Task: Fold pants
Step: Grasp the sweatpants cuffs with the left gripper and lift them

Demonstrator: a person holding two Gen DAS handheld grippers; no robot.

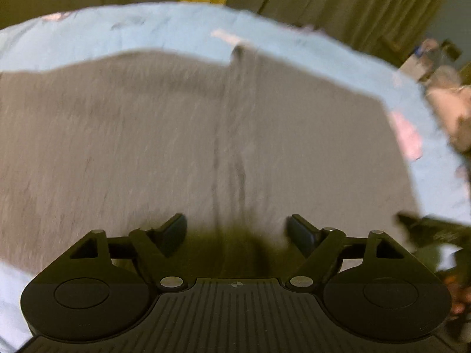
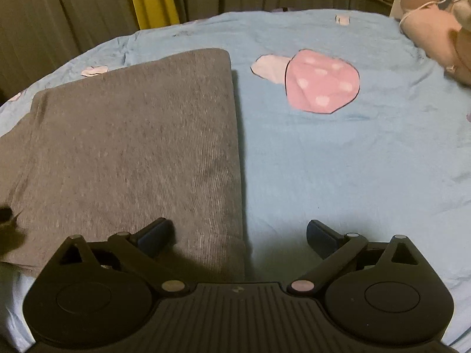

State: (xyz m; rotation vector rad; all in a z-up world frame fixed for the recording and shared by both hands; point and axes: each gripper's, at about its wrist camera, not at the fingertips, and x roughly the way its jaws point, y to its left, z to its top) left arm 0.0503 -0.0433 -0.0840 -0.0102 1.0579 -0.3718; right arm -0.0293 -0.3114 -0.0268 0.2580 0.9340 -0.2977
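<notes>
The grey pants (image 2: 126,147) lie folded flat on the bed (image 2: 338,161), near its far edge. Soft, light, limp knit; best pinched at a corner or hem. Left tool (image 1: 237,231) and right tool (image 2: 240,235) both gape wide, empty.

Both cameras sit just behind their own jaws, tilted steeply down and close over the bed. The left wrist view, blurred, has grey pants (image 1: 176,135) filling everything ahead. The right wrist view shares them ahead-left, blue sheet (image 2: 338,161) ahead-right.
</notes>
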